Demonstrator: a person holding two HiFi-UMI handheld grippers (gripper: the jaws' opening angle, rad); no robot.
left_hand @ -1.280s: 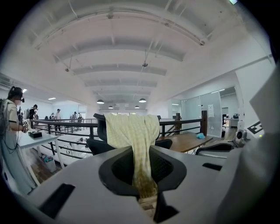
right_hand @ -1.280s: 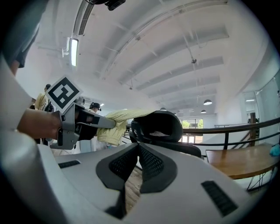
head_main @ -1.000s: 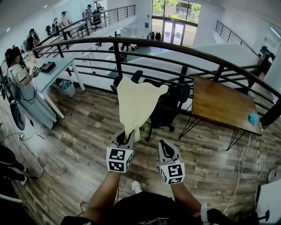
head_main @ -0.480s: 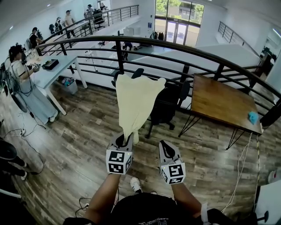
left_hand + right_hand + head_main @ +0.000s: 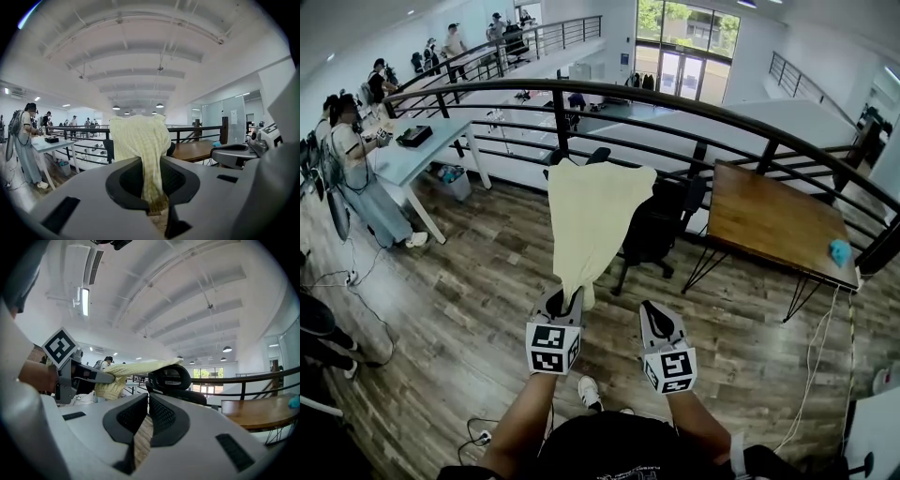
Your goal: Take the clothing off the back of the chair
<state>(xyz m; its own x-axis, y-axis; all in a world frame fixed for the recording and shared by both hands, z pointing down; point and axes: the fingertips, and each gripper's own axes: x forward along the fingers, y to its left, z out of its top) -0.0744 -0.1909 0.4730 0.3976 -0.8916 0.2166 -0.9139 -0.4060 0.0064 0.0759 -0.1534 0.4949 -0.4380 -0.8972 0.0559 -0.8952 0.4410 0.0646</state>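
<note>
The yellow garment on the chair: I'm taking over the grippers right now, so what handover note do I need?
Left gripper: shut on the lower end of the yellow garment.
Right gripper: jaws together, empty.
The garment's upper end lies over the back of the black chair.
Done: grip taken.
Left: pull the garment clear of the chair.

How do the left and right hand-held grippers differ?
The left hand-held gripper grips an end of the pale yellow garment; the right hand-held gripper is shut on nothing. The left one touches the cloth; the right one sits beside it, apart. Both point toward the black office chair.
</note>
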